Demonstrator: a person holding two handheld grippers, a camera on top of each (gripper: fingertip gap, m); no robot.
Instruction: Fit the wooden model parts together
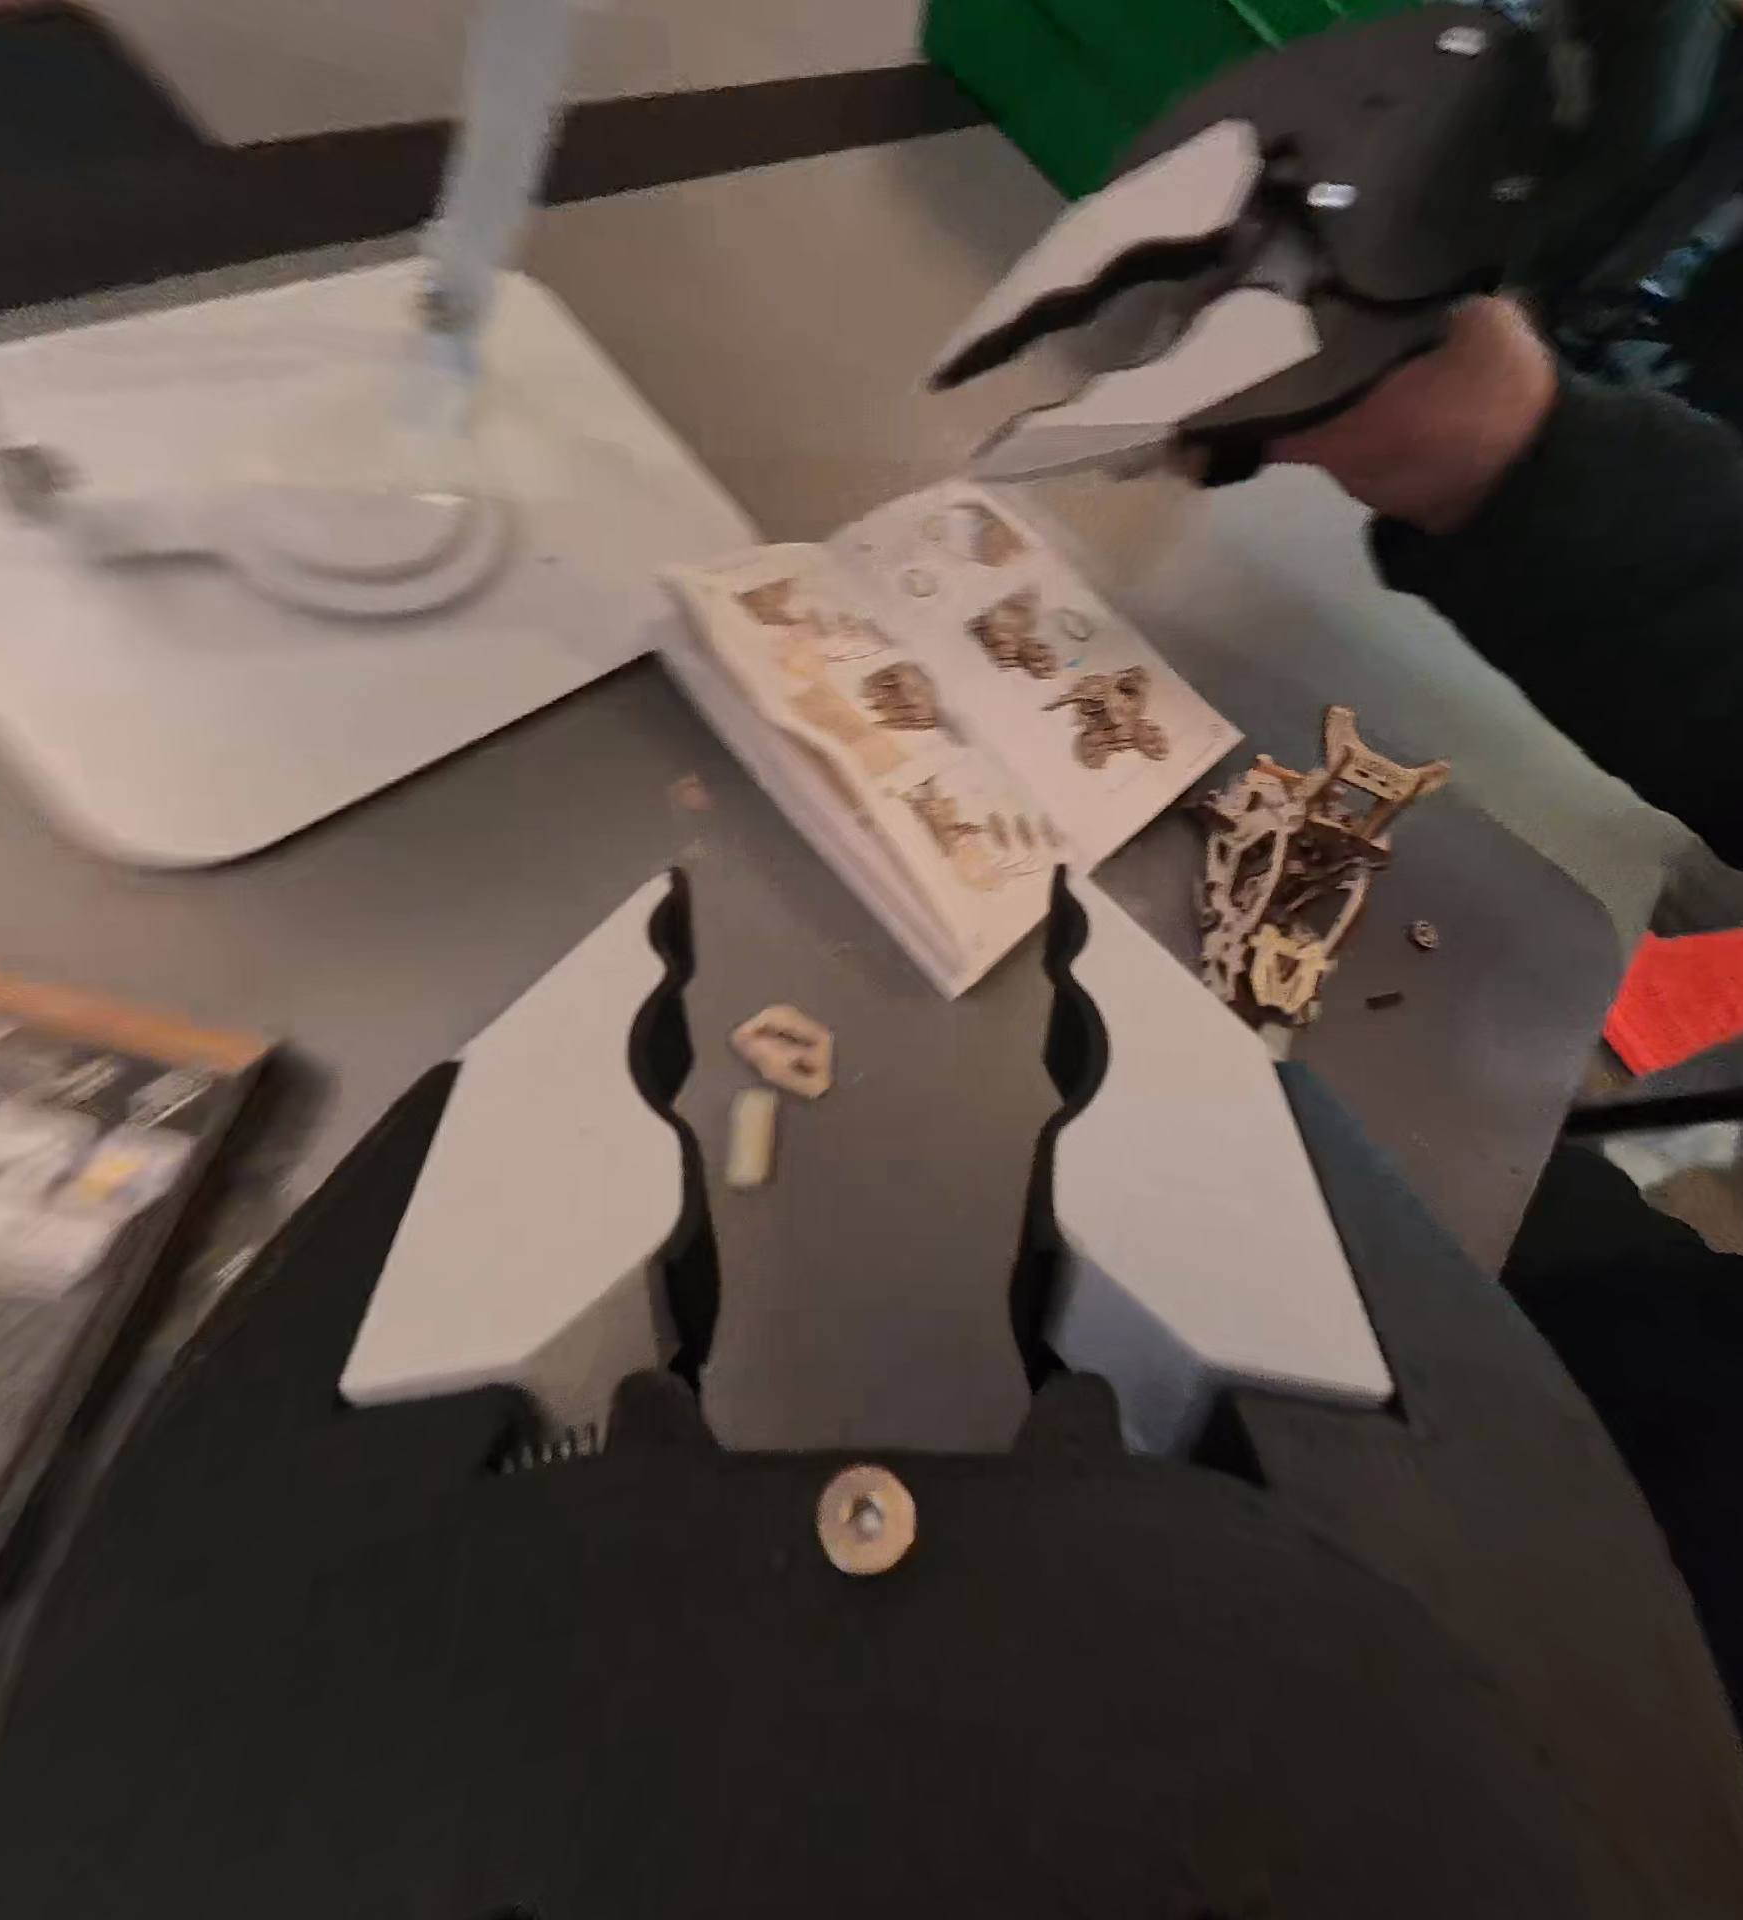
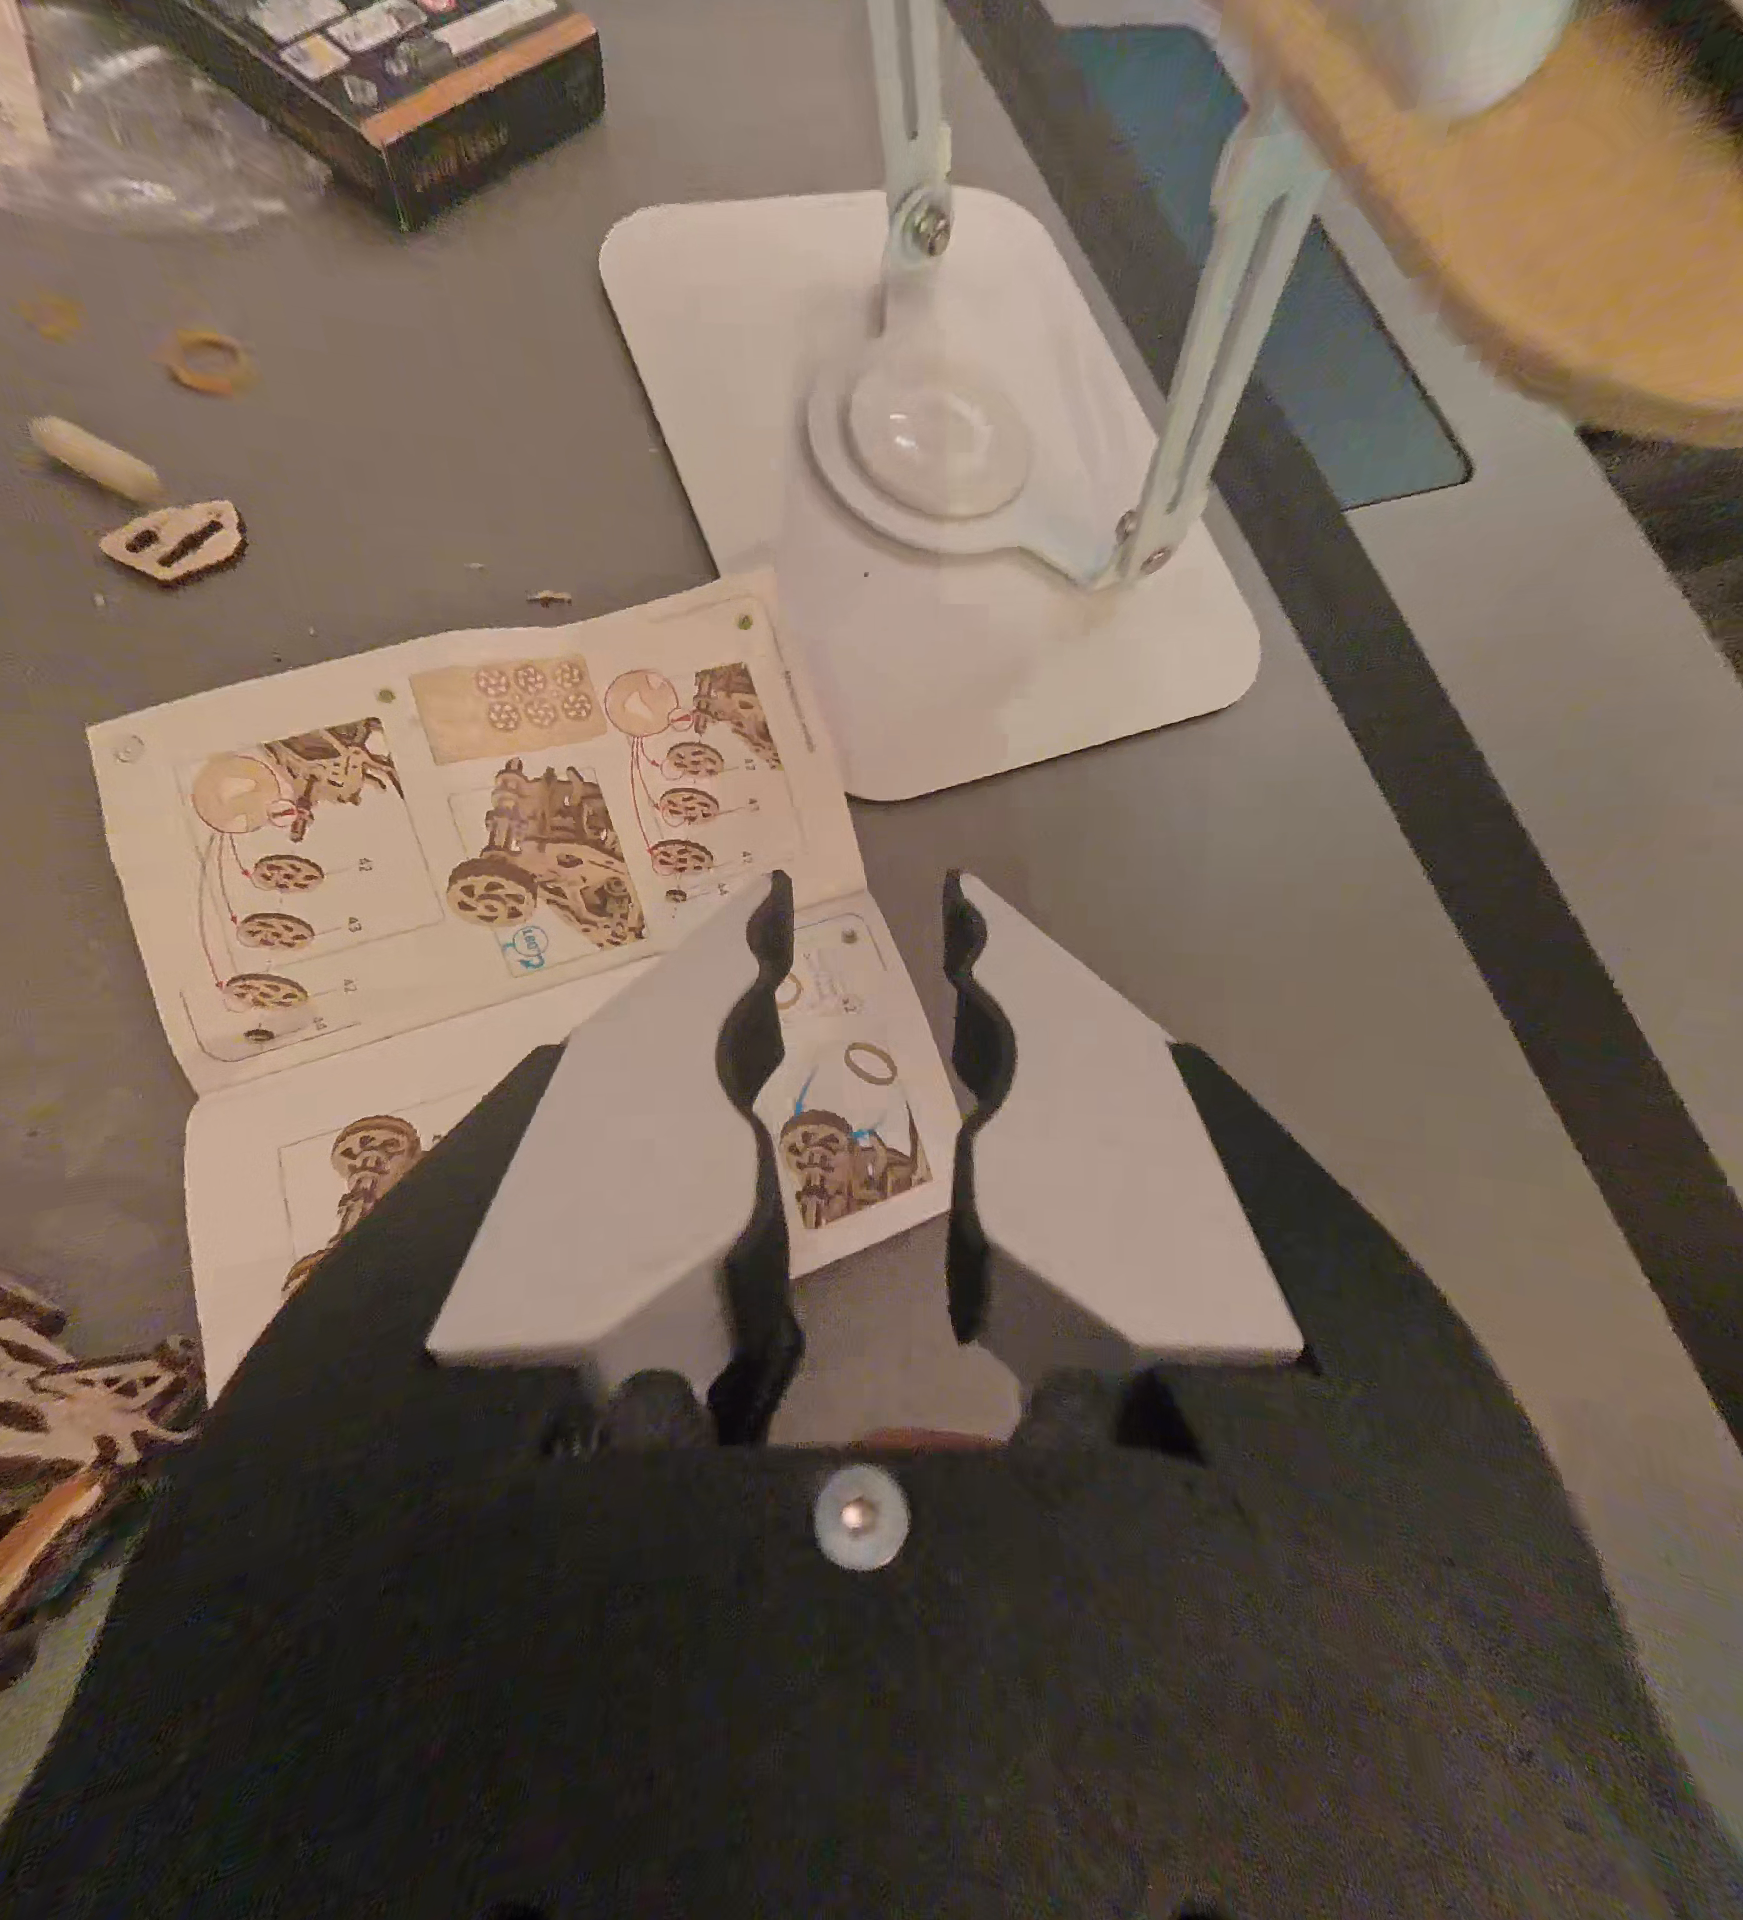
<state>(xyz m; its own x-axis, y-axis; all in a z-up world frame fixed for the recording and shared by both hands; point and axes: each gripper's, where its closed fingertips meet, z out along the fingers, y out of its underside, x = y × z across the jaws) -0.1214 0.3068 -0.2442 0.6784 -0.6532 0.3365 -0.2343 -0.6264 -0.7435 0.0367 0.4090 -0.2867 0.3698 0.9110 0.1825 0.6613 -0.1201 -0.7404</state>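
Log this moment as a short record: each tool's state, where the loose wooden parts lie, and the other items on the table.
left tool: open, empty, above the loose parts
right tool: open, empty, over the instruction booklet
small flat wooden piece: on the grey table
wooden peg: beside that piece
partly built wooden model: right of the booklet
white lamp base: behind the booklet

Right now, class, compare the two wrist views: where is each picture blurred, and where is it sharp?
Left wrist view: motion-smeared throughout, worst on the white lamp base and the raised right gripper. Right wrist view: open instruction booklet fairly crisp; tan round edge top right blurred.
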